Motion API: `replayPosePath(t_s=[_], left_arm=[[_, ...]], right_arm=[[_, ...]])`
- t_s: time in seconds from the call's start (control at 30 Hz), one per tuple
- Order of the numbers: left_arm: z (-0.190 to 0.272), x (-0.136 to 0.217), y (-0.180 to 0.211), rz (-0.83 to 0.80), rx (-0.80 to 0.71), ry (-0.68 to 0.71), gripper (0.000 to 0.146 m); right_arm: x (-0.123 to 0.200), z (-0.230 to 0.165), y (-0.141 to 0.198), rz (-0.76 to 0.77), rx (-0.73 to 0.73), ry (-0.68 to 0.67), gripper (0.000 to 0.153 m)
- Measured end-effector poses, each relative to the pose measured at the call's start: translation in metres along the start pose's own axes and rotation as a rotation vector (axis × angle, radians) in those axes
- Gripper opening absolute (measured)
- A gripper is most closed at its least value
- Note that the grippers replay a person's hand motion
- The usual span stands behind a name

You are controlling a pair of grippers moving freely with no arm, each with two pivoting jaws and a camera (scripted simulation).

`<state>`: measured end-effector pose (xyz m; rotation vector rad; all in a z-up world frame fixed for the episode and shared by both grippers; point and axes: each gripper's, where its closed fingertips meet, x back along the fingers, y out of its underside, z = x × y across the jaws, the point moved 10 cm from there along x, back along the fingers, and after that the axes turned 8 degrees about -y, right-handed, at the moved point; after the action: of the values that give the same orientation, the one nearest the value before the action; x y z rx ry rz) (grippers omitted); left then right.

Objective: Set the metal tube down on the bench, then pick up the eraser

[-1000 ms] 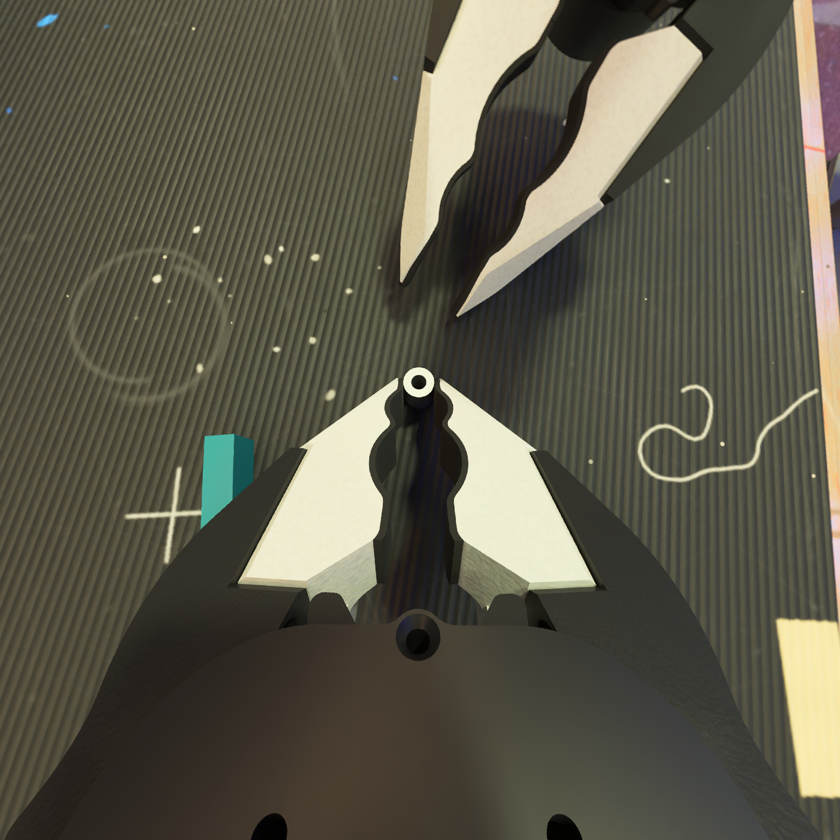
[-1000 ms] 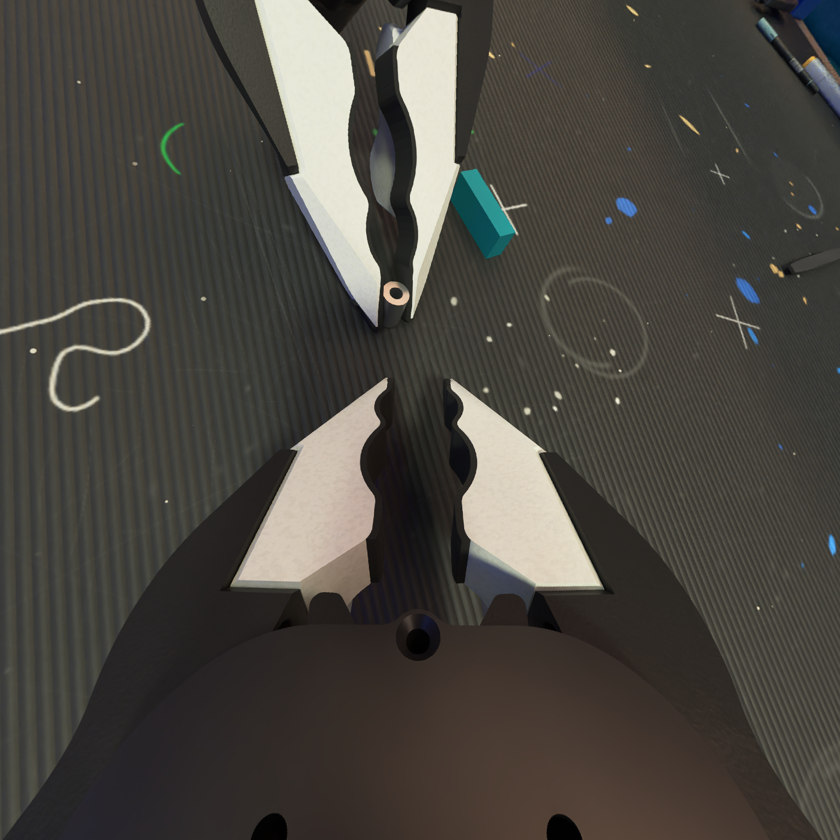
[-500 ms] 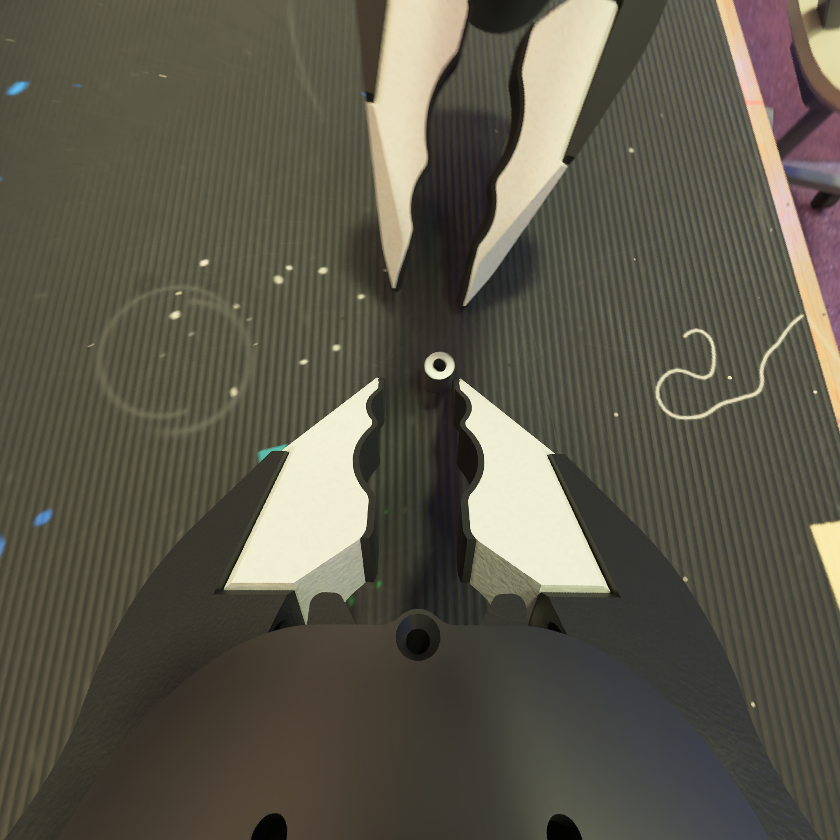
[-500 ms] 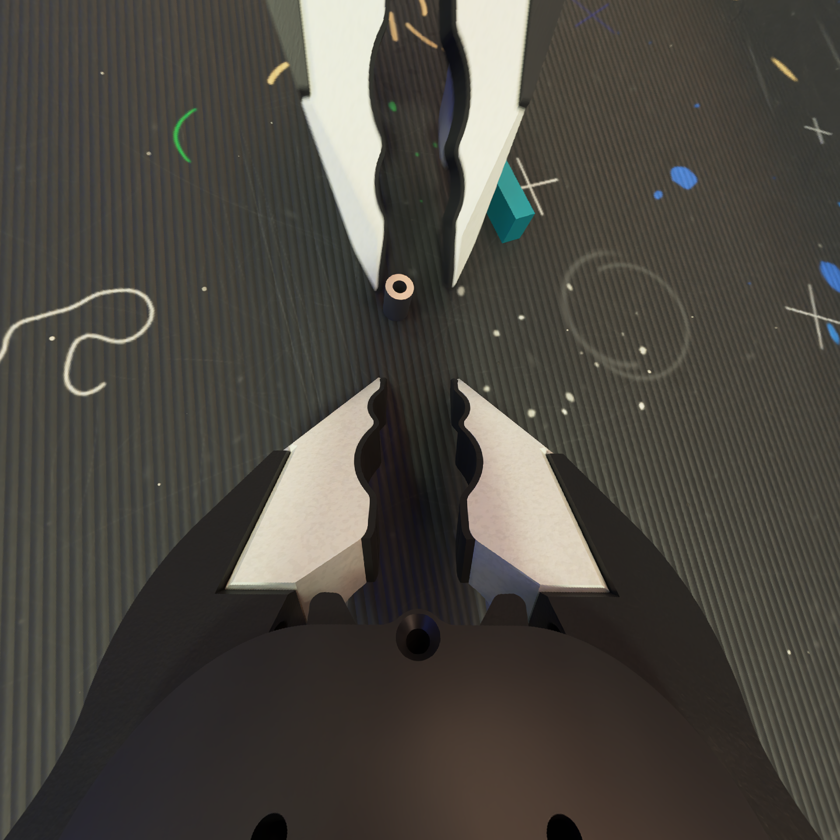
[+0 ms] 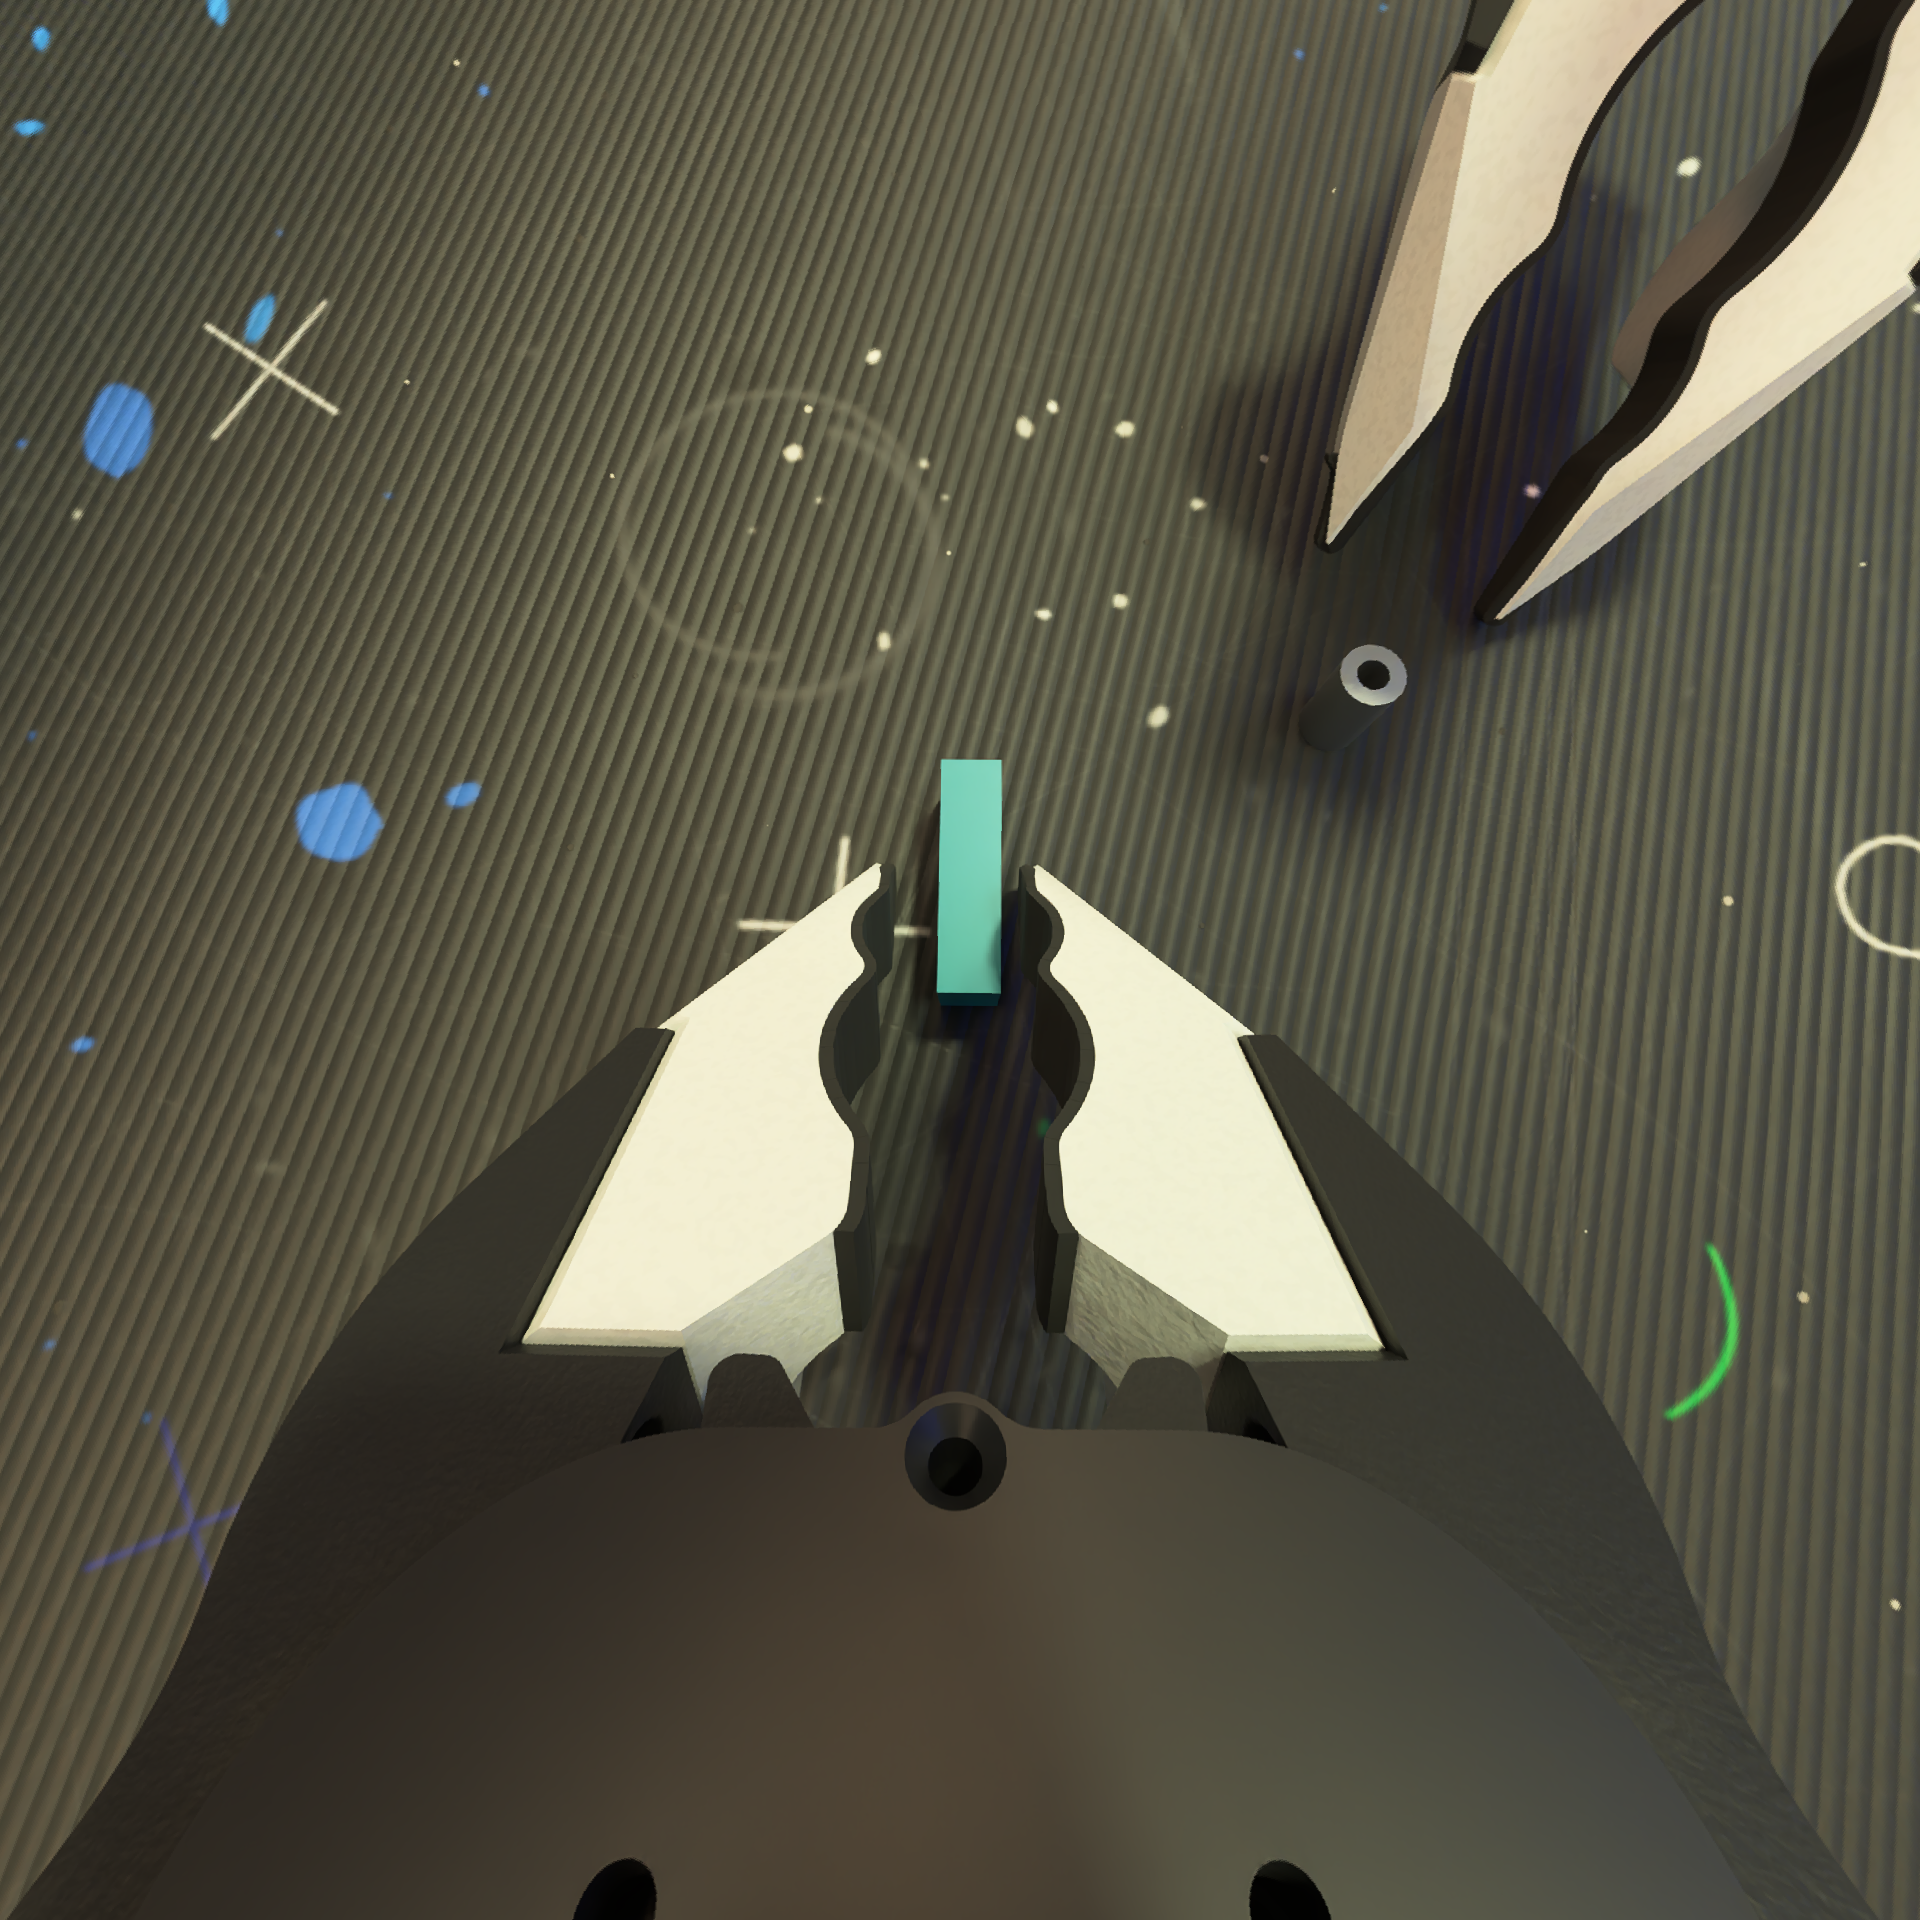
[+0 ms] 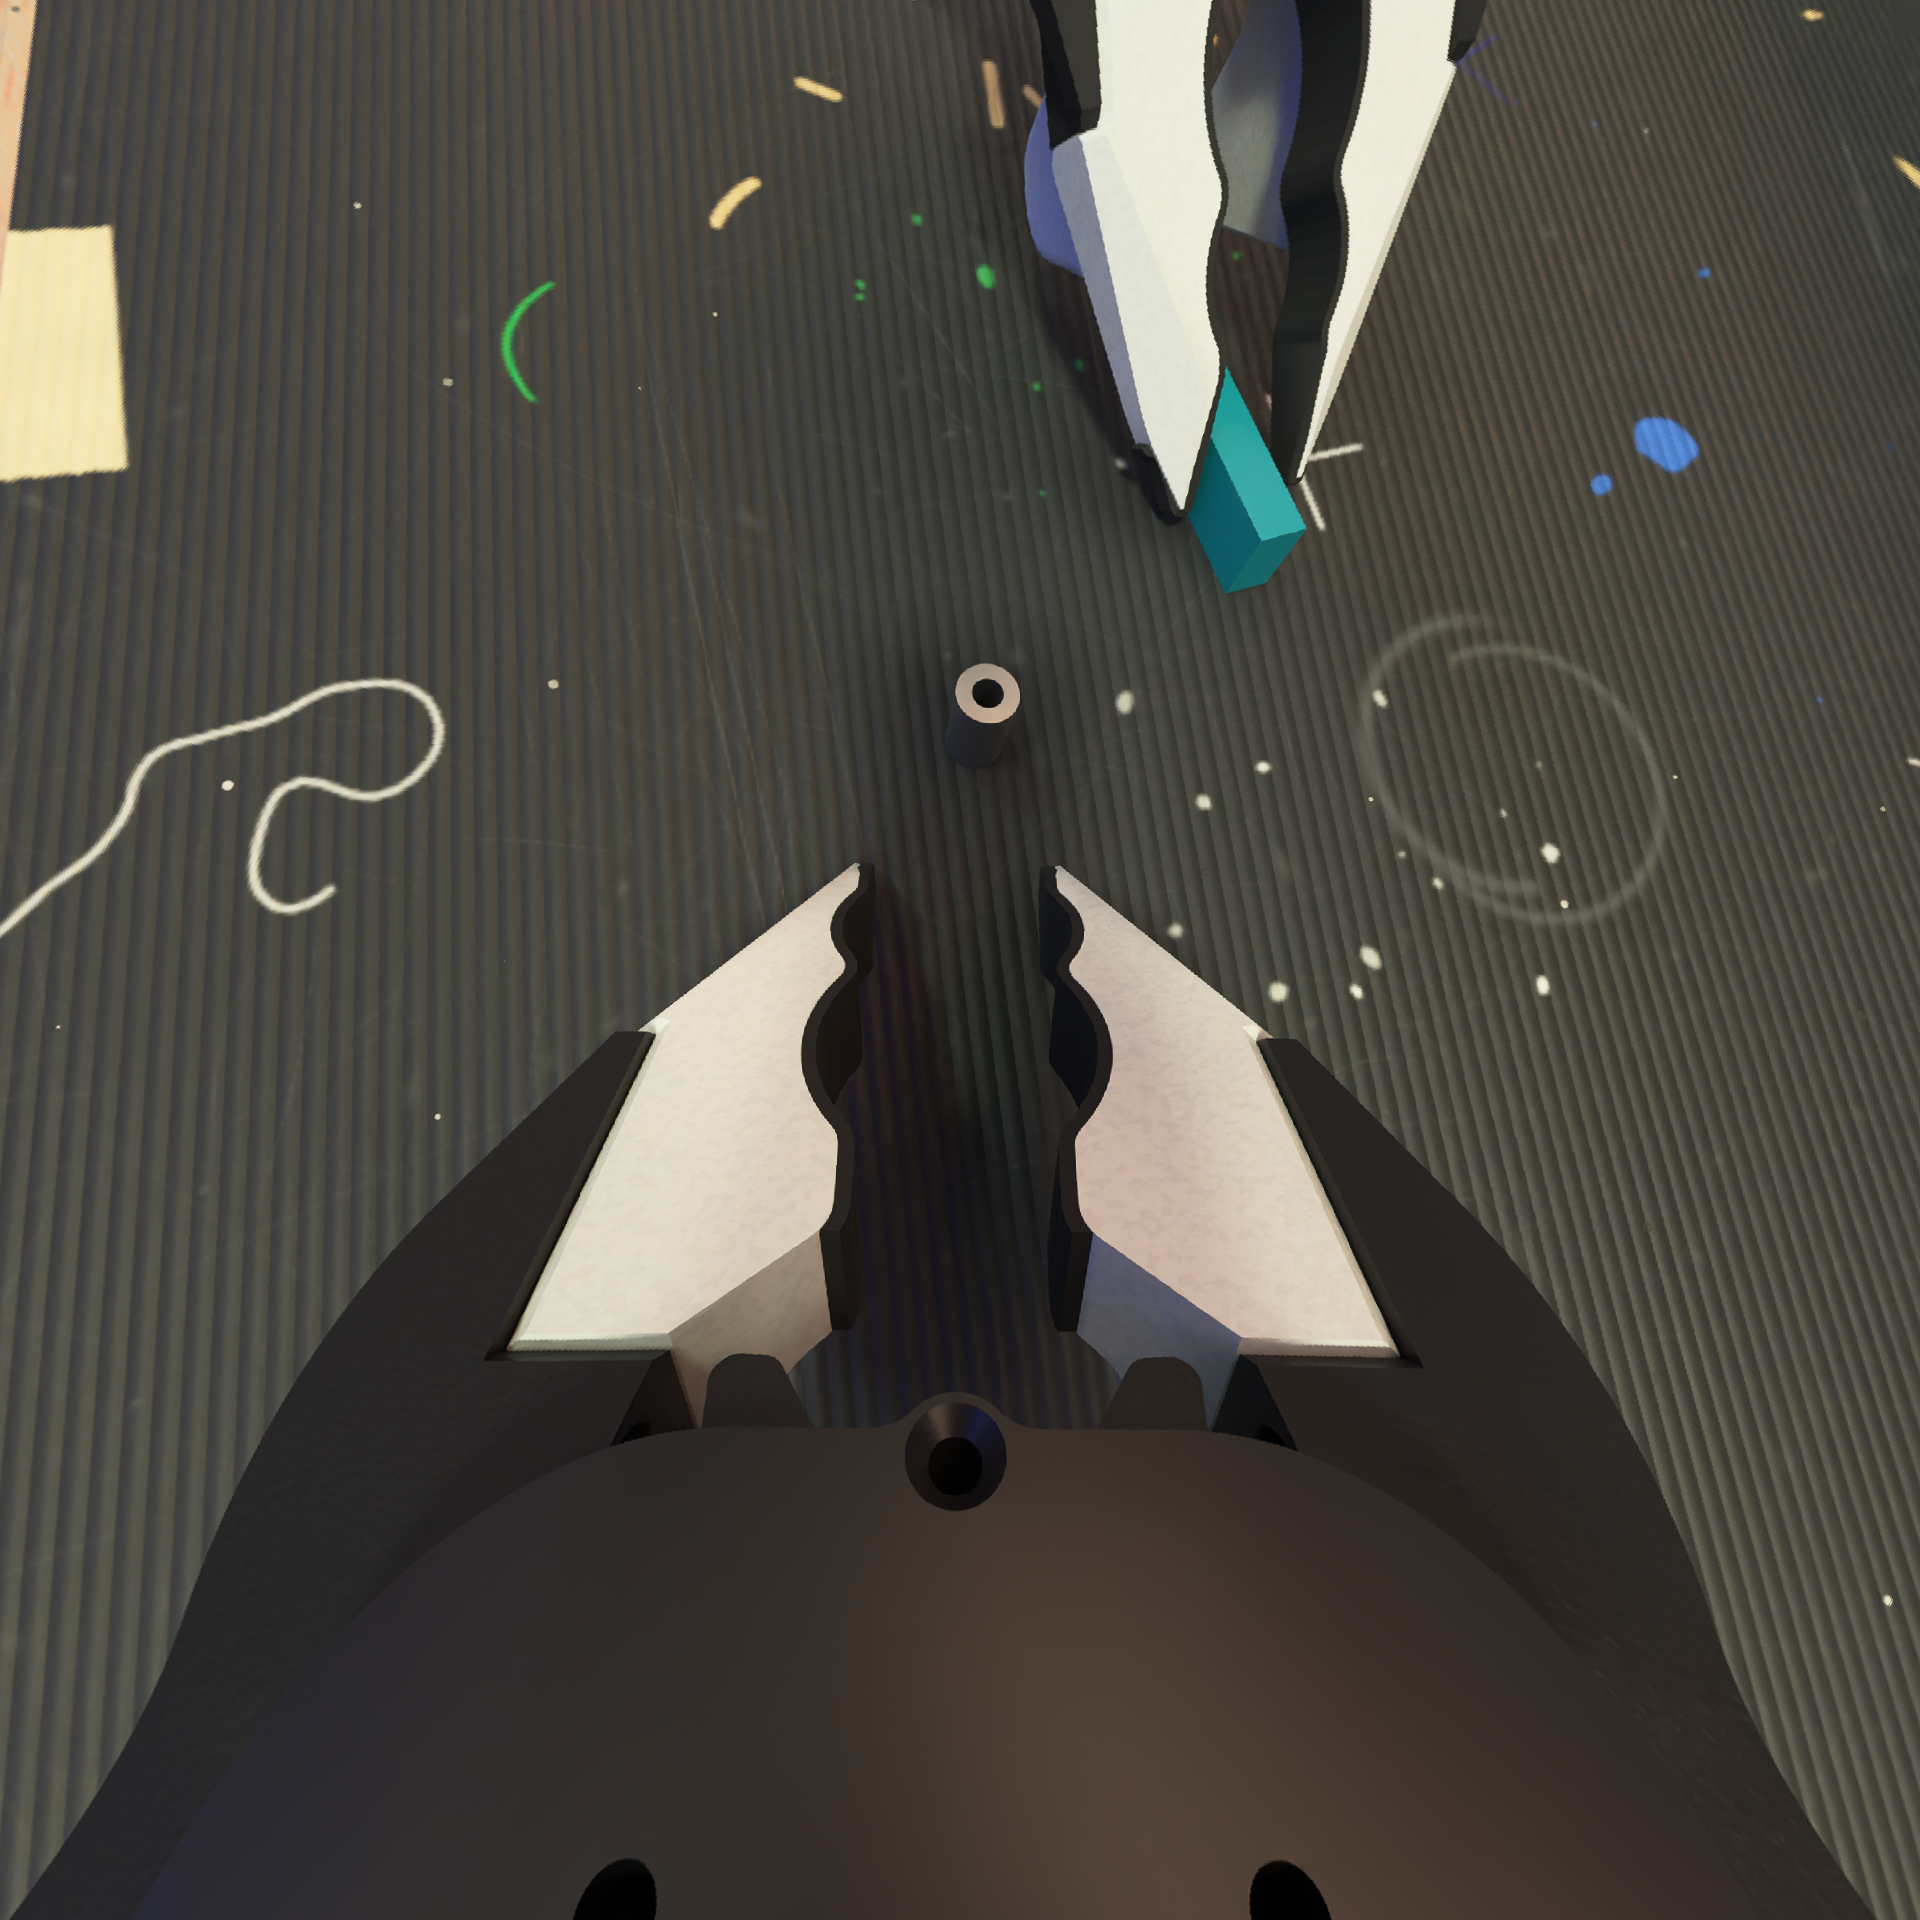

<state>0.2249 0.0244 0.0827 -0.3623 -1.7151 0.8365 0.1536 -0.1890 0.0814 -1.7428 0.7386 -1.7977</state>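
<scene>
A short metal tube (image 5: 1356,704) stands upright on the dark ribbed bench mat, free of both grippers; it also shows in the right wrist view (image 6: 982,717). A teal eraser (image 5: 968,878) lies on the mat between the fingertips of my left gripper (image 5: 956,883), which is open with a gap on each side of the eraser. In the right wrist view the eraser (image 6: 1242,499) sticks out between the left gripper's (image 6: 1236,483) fingers. My right gripper (image 6: 956,883) is open and empty, a short way behind the tube; it shows at the upper right of the left wrist view (image 5: 1408,577).
The mat carries chalk crosses (image 5: 272,366), a faint ring (image 5: 774,540), blue paint spots (image 5: 335,821), a white squiggle (image 6: 260,790) and a green arc (image 6: 520,338). A pale yellow patch (image 6: 57,353) lies near the bench's left edge.
My left gripper opened and let go of the tube, which now stands on the mat. It then swung left to straddle the teal eraser. The right gripper stayed open and backed off slightly.
</scene>
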Motion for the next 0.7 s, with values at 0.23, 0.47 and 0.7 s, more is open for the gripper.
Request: replayPosePath(t_s=[0.23,0.47,0.7], left_arm=[[0.004,-0.001,-0.003,0.0,-0.023,0.008,0.011],[0.035,0.013,-0.025,0.186,-0.081,0.213,0.011],[0.062,0.023,-0.04,0.262,-0.189,0.214,0.011]], right_arm=[[0.007,-0.002,0.002,0.049,-0.006,0.021,0.03],[0.029,0.002,-0.009,0.317,0.021,0.114,0.02],[0.027,-0.002,-0.013,0.411,-0.045,0.007,0.013]])
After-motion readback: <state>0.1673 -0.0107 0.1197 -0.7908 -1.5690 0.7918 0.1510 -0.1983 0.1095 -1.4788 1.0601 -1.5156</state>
